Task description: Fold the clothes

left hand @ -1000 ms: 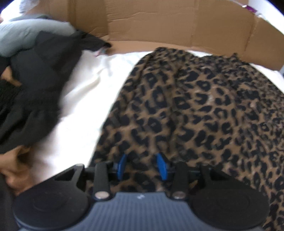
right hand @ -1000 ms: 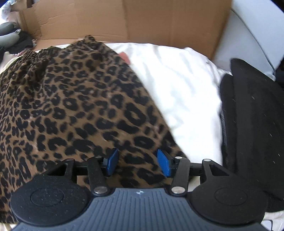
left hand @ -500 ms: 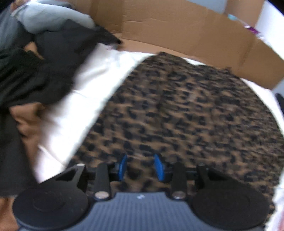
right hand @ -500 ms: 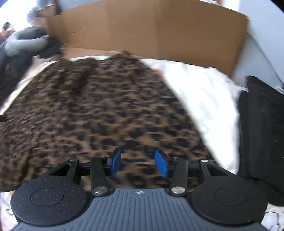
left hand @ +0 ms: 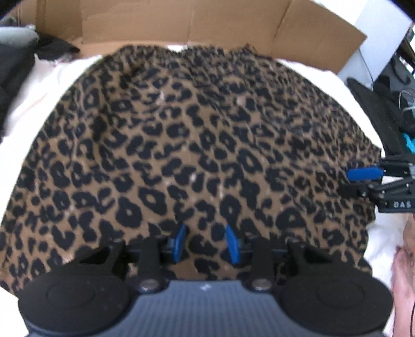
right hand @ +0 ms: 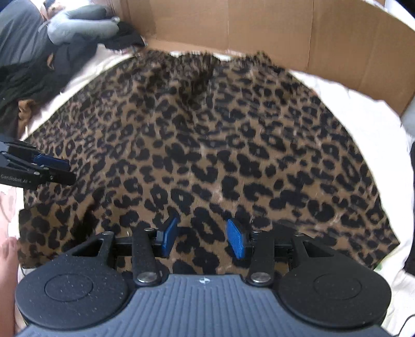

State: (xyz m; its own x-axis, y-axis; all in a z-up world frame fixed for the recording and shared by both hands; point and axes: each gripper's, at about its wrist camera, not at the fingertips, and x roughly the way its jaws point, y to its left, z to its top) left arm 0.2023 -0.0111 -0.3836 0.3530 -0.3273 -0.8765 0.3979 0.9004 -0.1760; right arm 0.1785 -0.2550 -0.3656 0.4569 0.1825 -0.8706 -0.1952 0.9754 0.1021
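Dark clothes pile, far left. Leopard-print garment spread flat on white sheet (bare margins either side); cardboard wall behind. Left claw and right claw: jaws apart over near hem, empty.

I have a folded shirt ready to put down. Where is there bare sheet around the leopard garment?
Bare white sheet lies right of the leopard garment, bordered by the cardboard wall. A narrower strip runs along its left, crowded by the dark clothes pile. The middle is covered.
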